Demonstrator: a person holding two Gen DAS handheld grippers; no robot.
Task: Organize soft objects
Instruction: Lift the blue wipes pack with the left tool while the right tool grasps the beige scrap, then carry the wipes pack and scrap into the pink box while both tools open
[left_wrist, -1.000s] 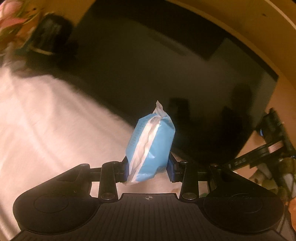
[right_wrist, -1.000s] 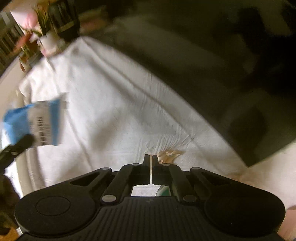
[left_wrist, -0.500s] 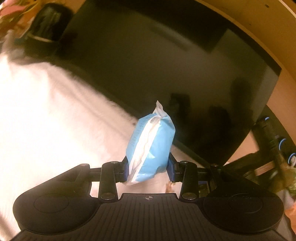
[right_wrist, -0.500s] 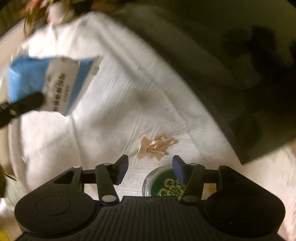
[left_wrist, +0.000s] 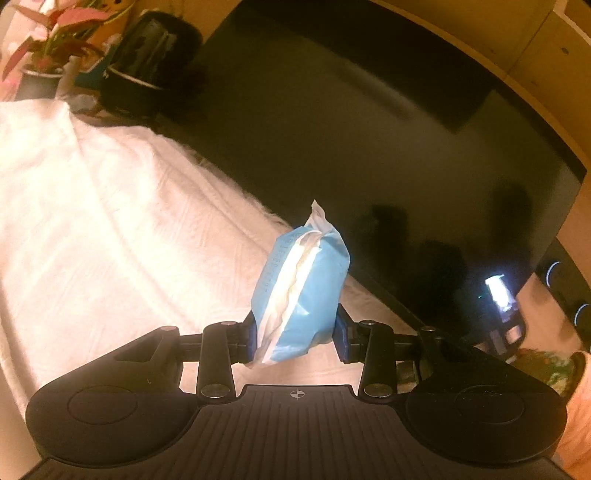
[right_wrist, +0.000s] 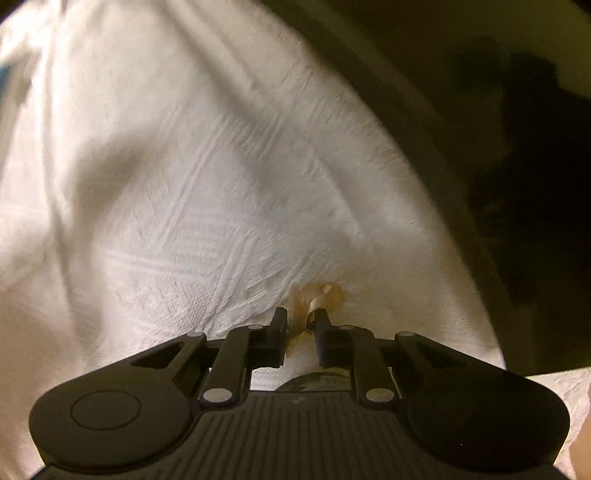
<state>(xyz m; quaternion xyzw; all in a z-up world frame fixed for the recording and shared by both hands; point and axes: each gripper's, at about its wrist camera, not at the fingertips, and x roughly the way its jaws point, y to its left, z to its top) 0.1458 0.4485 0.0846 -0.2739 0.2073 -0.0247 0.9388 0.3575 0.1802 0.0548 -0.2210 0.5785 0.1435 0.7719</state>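
Since half a sec ago the right gripper has dropped close to the white cloth and gone from wide apart to a narrow gap; the blue pack, then at upper left of its view, is gone from it bar a blue sliver at the left edge. Left wrist view has barely changed: same pack, same grip, a little more of the plant corner showing.

Landmark = white cloth, textured, creased, spread over the surface.

Big dark glossy panel, TV-like, stands along the cloth's far/right edge in the left wrist view, w/ dim reflections in it. Black pot-like item and a pink-leaved plant sit off the cloth's far corner. A small lit screen glows beyond the cloth's near right end, details blurred.

Left gripper: jaws about half apart, both pads pressed on the lower sides of a blue wipes pack, which stands upright, raised above the cloth near the edge by the panel, white seam toward the cam.

Right gripper: pointing steeply down at the cloth, jaws closing, small gap left, w/ a beige ribbon bow lying on the cloth right at the tips, part of it between them. Can't tell if the pads press it yet. Round dish rim peeks out under the gripper body, on the cloth's near side.
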